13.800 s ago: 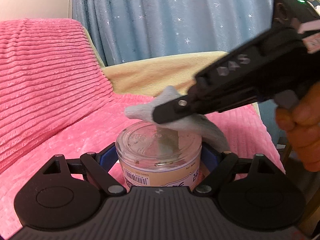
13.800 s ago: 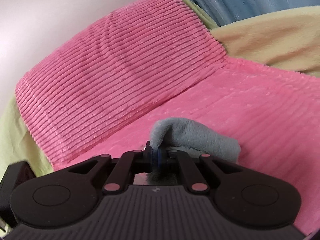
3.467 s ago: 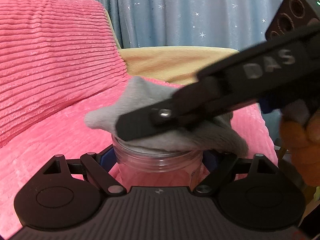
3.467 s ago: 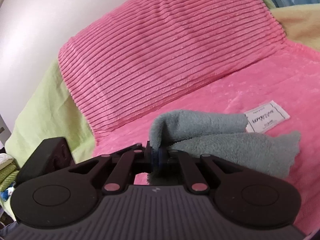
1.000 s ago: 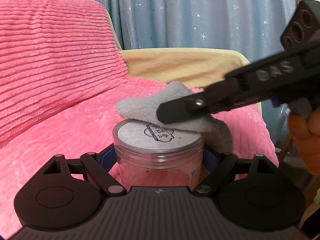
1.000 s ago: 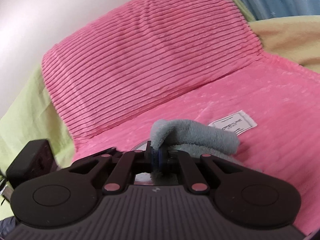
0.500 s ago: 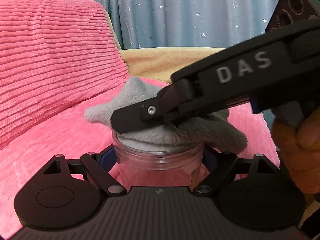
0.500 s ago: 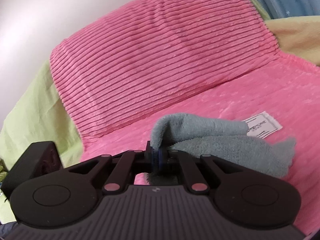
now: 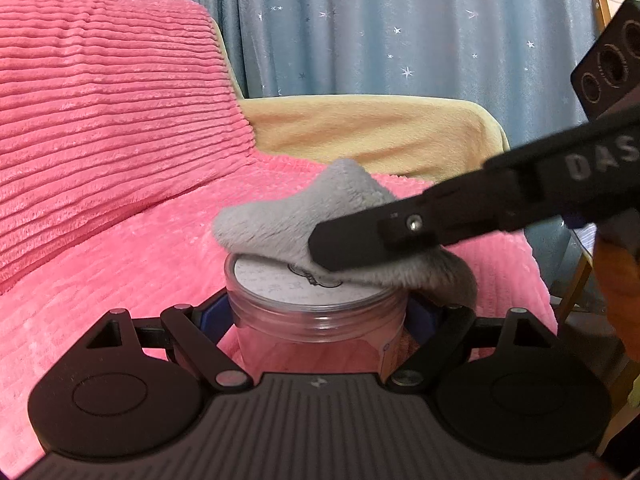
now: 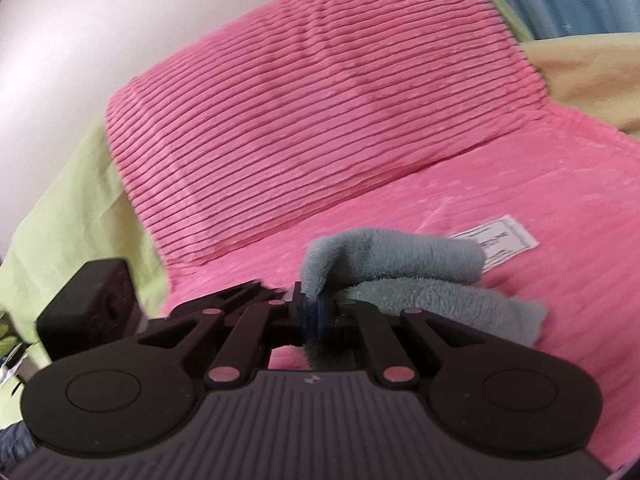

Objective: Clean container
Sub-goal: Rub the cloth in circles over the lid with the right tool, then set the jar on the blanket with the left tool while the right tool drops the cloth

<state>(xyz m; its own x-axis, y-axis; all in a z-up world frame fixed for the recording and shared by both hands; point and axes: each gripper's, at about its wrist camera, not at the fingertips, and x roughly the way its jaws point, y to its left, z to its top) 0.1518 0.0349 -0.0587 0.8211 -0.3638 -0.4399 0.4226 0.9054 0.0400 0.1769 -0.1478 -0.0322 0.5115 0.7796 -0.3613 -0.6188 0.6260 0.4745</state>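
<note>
Half a second ago the cloth [image 9: 320,216] lay over nearly the whole top of the jar [image 9: 316,320]. Now it has slid to the right side, and the white round label [image 9: 276,284] on the top shows again on the left. A second ago it also sat to the right, so the cloth goes back and forth. I think that means the wiping of the top is well under way, not just starting.

The jar is held just above the pink blanket [image 9: 120,264], and nothing in the pictures shows it touching. The left gripper [image 9: 318,316] is closed on its sides, one finger on each side. The jar stands straight up. Its flat labelled end faces up, and its long line runs up and down. Its wall is clear, and the pink shows through.

The right gripper [image 10: 320,312] is pinched tight on a fold of the cloth. The cloth touches the right part of the jar top and hangs a little over the right edge. A white tag [image 10: 496,240] lies on the blanket behind it.
</note>
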